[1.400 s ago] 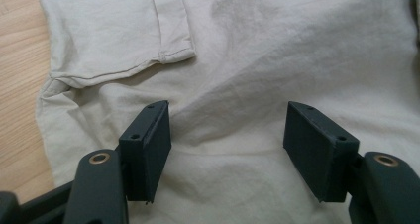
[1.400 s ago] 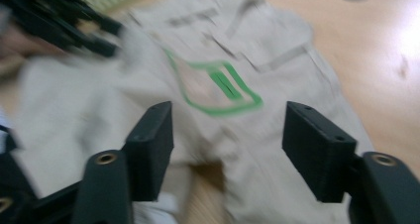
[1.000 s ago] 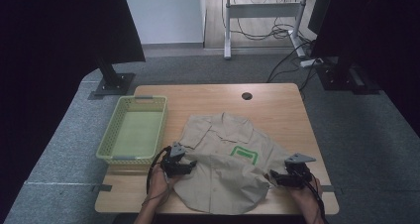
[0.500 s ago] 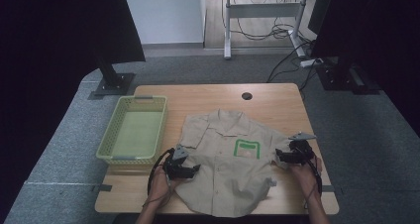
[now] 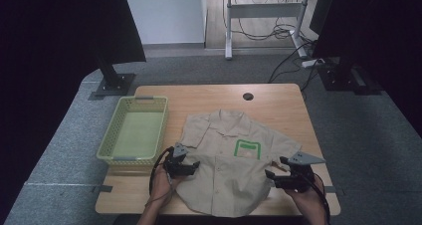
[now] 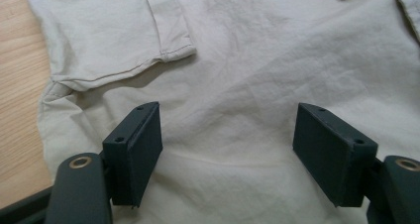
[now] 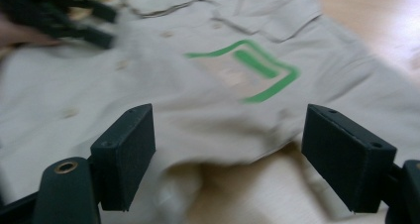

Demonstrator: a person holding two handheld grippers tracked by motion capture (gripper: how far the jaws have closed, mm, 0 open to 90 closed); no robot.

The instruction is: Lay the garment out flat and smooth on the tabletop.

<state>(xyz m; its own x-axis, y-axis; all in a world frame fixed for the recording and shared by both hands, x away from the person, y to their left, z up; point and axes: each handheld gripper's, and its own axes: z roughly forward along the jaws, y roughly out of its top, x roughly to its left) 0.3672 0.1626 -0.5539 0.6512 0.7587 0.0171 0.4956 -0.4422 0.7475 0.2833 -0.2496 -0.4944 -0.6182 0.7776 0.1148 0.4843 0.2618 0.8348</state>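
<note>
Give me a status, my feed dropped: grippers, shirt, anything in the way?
Left gripper open over shirt. Right gripper open at its sleeve edge. Shirt flat on table, front up. Basket off to the left, not in the way.
</note>
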